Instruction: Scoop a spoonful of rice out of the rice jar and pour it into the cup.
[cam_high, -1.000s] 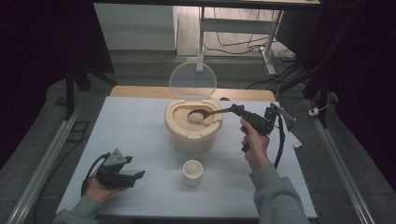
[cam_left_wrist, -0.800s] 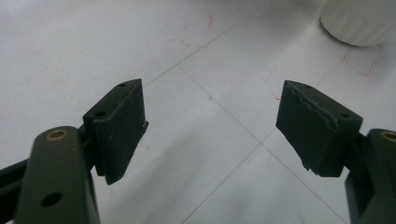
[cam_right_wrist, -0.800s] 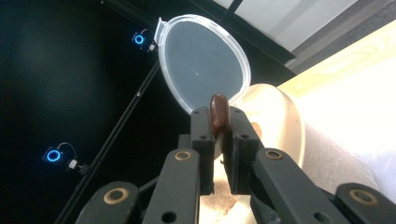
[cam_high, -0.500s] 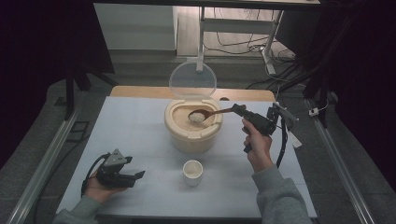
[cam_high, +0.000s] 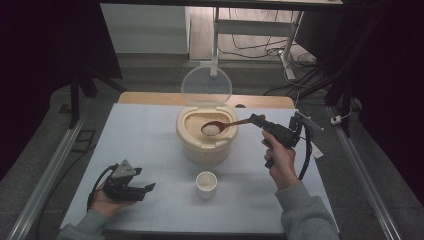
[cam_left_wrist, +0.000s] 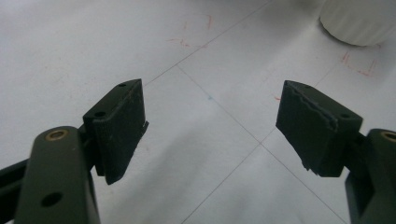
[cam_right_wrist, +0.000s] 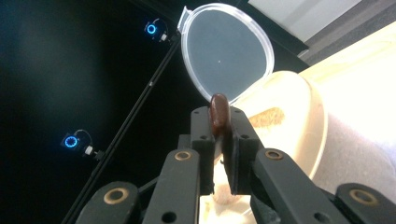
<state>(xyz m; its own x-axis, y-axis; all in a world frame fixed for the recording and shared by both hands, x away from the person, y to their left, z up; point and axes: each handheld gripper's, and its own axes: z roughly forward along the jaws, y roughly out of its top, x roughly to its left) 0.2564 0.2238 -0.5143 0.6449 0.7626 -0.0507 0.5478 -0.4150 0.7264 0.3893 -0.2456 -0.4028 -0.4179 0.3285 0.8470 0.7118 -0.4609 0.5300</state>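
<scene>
Spoon (cam_right_wrist: 218, 113) bowl hidden below right claw (cam_right_wrist: 219, 140), handle pinched.

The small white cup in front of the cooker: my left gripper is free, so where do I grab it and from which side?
Take the small white cup by its ribbed side wall, below the rim, coming in low from its left, where the open left gripper lies on the table. The cup stands upright, mouth open and apart from the rice cooker, so a sideways pinch probably suits it best.
</scene>
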